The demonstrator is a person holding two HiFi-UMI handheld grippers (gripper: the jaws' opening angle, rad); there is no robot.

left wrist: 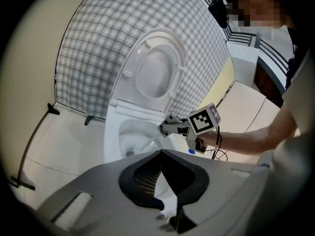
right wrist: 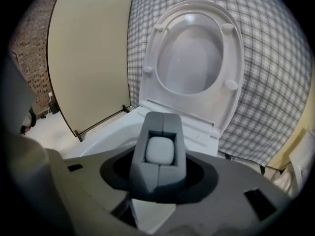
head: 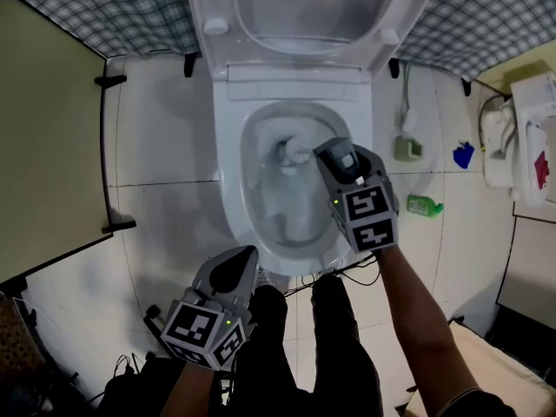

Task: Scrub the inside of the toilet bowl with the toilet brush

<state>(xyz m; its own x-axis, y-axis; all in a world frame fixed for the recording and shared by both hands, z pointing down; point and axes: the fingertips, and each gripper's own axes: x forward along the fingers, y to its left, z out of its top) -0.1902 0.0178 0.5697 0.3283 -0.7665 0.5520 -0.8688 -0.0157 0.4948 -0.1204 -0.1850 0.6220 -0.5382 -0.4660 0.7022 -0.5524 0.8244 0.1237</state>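
The white toilet (head: 228, 172) stands with seat and lid (head: 304, 7) raised. My right gripper (head: 334, 150) hangs over the bowl's right side, shut on the handle of the white toilet brush (head: 295, 152), whose head sits low in the bowl near the back. In the right gripper view the handle's rounded end (right wrist: 160, 150) is clamped between the grey jaws (right wrist: 161, 119). The left gripper (head: 233, 268) waits in front of the bowl's near rim, shut and empty. From the left gripper view (left wrist: 161, 154) I see the right gripper (left wrist: 165, 127) and the brush shaft (left wrist: 146, 145) slanting into the bowl.
A beige cubicle partition (head: 43, 137) closes the left side. On the tiled floor to the right lie a green bottle (head: 424, 205), a blue item (head: 463, 155) and white fixtures (head: 521, 137). The person's legs (head: 343, 346) and a cable are right below the bowl.
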